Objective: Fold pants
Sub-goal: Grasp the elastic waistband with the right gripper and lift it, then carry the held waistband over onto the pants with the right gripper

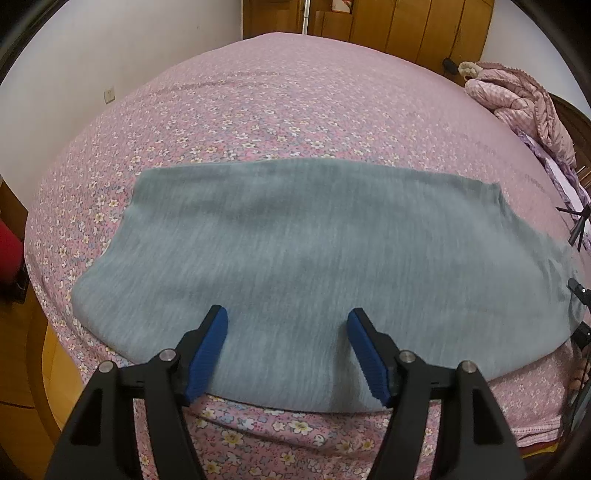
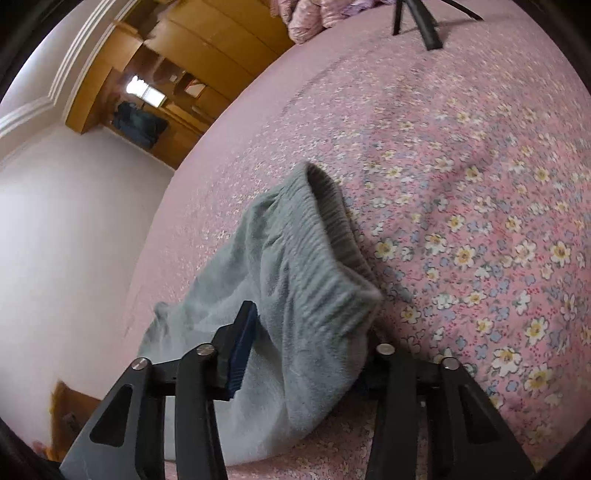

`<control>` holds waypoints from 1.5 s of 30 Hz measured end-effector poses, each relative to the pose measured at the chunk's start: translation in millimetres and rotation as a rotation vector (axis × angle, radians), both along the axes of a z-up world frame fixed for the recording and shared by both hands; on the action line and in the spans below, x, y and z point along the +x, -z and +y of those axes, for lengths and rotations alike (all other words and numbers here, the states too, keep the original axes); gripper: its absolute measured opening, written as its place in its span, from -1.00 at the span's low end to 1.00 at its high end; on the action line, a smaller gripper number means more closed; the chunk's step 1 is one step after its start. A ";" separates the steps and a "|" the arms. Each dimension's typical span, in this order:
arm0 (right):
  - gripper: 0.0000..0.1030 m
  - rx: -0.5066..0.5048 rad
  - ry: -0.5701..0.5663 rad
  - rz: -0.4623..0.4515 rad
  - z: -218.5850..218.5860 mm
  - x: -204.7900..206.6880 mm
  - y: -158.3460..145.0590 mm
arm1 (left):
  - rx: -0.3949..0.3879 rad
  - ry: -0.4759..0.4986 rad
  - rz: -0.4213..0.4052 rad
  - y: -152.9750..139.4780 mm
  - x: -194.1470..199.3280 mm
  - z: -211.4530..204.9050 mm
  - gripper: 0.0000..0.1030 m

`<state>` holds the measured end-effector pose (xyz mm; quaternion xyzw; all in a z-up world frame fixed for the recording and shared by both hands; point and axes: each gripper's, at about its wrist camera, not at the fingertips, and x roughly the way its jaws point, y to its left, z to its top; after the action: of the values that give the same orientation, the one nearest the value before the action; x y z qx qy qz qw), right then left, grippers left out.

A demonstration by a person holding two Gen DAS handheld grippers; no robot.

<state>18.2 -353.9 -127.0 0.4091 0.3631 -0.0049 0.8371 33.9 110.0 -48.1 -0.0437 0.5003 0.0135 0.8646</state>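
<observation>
Grey knit pants [image 1: 295, 240] lie spread flat across the near part of the bed in the left wrist view. My left gripper [image 1: 287, 317] hovers open above their near edge, its blue pads apart and empty. In the right wrist view the ribbed waistband end [image 2: 332, 221] of the pants [image 2: 288, 295] is lifted and bunched. My right gripper [image 2: 306, 339] stands wide around that bunched cloth. Its left blue pad [image 2: 242, 350] touches the fabric. The right finger is hidden under the cloth.
The bed carries a pink floral sheet [image 1: 258, 110]. A pink quilted heap with a plush toy [image 1: 517, 99] lies at the far right. A black tripod [image 2: 417, 22] stands on the bed. A wooden wardrobe [image 1: 406, 26] and white wall are behind.
</observation>
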 end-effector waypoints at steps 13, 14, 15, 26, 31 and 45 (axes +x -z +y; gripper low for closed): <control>-0.75 -0.252 -0.104 -0.054 34.4 4.6 -56.1 | -0.051 -0.031 -0.009 -8.1 -1.0 12.5 0.38; -0.75 -0.272 -0.114 -0.059 39.7 7.3 -61.7 | -0.052 -0.035 -0.011 -9.1 -1.3 13.8 0.38; -0.75 -0.303 -0.132 -0.067 47.0 9.5 -69.5 | -0.052 -0.040 -0.013 -10.3 -2.0 15.0 0.38; -0.75 -0.485 -0.330 -0.132 94.5 16.4 -110.4 | -0.060 -0.086 -0.035 -22.8 -9.4 36.1 0.38; -0.75 -0.523 -0.451 -0.161 133.9 25.1 -121.4 | -0.060 -0.103 -0.042 -28.2 -12.8 42.9 0.38; -0.75 -0.490 -0.644 -0.162 214.1 37.2 -120.1 | -0.057 -0.143 -0.050 -35.9 -23.2 64.8 0.38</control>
<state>55.4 -139.8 -6.8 0.0623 0.3935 0.2034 0.8944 10.8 174.8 -12.2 -0.1043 0.4743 0.0598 0.8721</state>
